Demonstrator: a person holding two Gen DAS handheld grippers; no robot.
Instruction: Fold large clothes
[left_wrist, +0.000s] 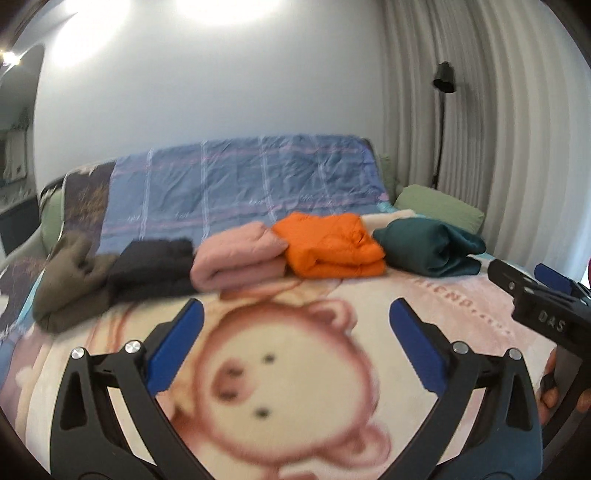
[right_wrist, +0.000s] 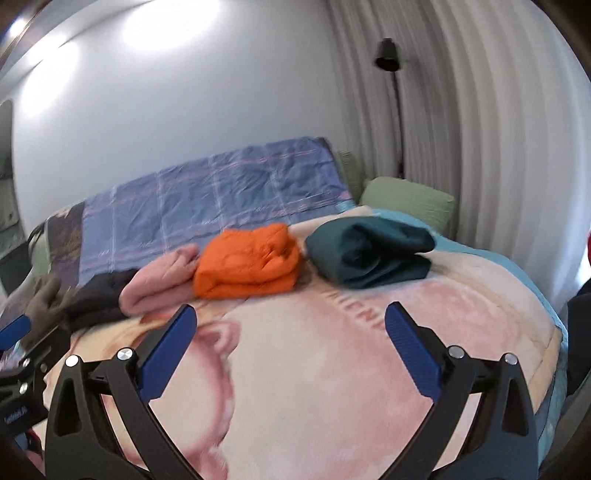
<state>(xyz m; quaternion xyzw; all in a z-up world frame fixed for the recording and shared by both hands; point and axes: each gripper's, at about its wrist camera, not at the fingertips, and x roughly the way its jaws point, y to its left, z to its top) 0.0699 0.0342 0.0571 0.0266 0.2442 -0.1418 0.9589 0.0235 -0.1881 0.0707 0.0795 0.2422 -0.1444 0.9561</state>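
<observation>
Several folded garments lie in a row across the bed: an olive one (left_wrist: 70, 280), a black one (left_wrist: 151, 269), a pink one (left_wrist: 236, 260), an orange one (left_wrist: 328, 243) and a dark teal one (left_wrist: 424, 245). The right wrist view shows the orange (right_wrist: 247, 264), teal (right_wrist: 369, 254) and pink (right_wrist: 159, 284) ones. My left gripper (left_wrist: 295, 314) hangs open over the bear-print blanket (left_wrist: 288, 369), nothing between its blue pads. My right gripper (right_wrist: 288, 321) is open too and holds nothing; it shows in the left wrist view at the right edge (left_wrist: 532, 291).
A blue checked quilt (left_wrist: 240, 184) covers the far half of the bed. A green pillow (left_wrist: 439, 206) lies at the far right, by a black floor lamp (left_wrist: 443, 110) and white curtains (left_wrist: 498, 147). A hand (left_wrist: 554, 387) shows at the right edge.
</observation>
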